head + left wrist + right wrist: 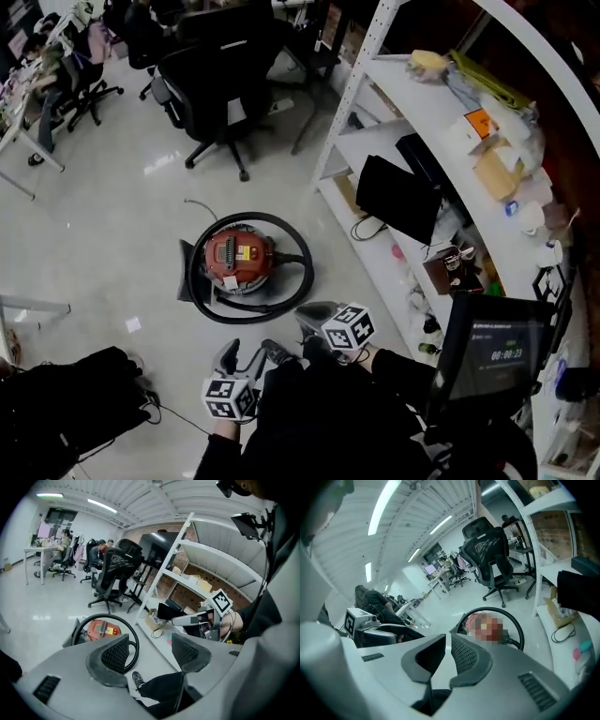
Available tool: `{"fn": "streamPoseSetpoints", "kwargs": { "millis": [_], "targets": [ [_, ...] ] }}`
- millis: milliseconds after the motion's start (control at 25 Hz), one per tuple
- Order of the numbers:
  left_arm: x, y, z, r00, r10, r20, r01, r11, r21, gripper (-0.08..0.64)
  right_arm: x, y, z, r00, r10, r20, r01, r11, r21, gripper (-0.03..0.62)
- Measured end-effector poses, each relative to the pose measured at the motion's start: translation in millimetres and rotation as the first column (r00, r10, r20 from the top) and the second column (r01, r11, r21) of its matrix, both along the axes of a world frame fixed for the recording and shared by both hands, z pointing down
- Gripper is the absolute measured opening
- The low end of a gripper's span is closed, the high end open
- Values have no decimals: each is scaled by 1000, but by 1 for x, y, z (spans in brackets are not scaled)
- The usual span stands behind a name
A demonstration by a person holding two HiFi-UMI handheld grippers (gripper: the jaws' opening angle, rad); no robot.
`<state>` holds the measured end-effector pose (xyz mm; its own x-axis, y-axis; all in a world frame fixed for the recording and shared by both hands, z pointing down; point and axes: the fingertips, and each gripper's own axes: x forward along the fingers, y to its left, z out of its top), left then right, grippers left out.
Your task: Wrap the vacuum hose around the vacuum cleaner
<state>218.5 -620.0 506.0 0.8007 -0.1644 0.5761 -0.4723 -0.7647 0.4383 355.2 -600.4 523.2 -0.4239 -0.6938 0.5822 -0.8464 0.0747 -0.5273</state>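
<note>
Head view: hose (307, 267) rings vacuum cleaner (239, 258) whole — tongs hide part elsewhere.

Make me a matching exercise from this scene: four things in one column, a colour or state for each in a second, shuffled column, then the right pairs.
Things:
1. vacuum cleaner
2. hose
3. left gripper
4. right gripper

Colour or state:
A. jaws nearly together, nothing between them
B. red
C. jaws wide apart, nothing between them
D. black, lying in a loop

Pairs: 1-B, 2-D, 3-C, 4-A
</note>
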Motion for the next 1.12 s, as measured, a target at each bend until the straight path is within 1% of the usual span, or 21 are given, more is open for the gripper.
{"fn": "streamPoseSetpoints", "kwargs": {
  "millis": [160, 320, 480, 560, 640, 760, 880, 1000, 1120],
  "targets": [
    [-10, 0, -2, 1000, -4, 1, 4, 1000, -3, 299, -10, 18, -16, 999, -5, -46, 6, 1000, 22, 44],
    [-17, 16, -14, 1000, -5, 10, 4, 1000, 15, 299, -22, 40, -25, 995, -50, -90, 53, 998, 35, 41],
    [-19, 33, -28, 999, -21, 27, 19, 998, 61, 299, -24, 54, -41, 986, -87, -140, 100, 991, 85, 41],
    [-15, 43, -30, 999, -13, 38, 10, 996, 91, 299, -18, 65, -46, 980, -89, -176, 110, 988, 111, 41],
    [-7, 54, -36, 999, -11, 40, 6, 993, 114, 299, -8, 80, -51, 978, -77, -193, 105, 985, 136, 41],
    [2, 80, -50, 999, -18, 39, 12, 990, 139, 299, 6, 116, -56, 982, -40, -186, 72, 984, 166, 41],
    [4, 125, -53, 998, -41, 42, 35, 990, 135, 299, 15, 161, -54, 986, -13, -166, 44, 982, 184, 40],
    [1, 183, -47, 995, -76, 65, 69, 991, 112, 299, 19, 210, -44, 992, -32, -122, 54, 982, 178, 36],
    [-8, 236, -39, 988, -106, 112, 97, 992, 83, 299, 13, 256, -28, 994, -79, -69, 88, 987, 136, 34]
  ]
}}
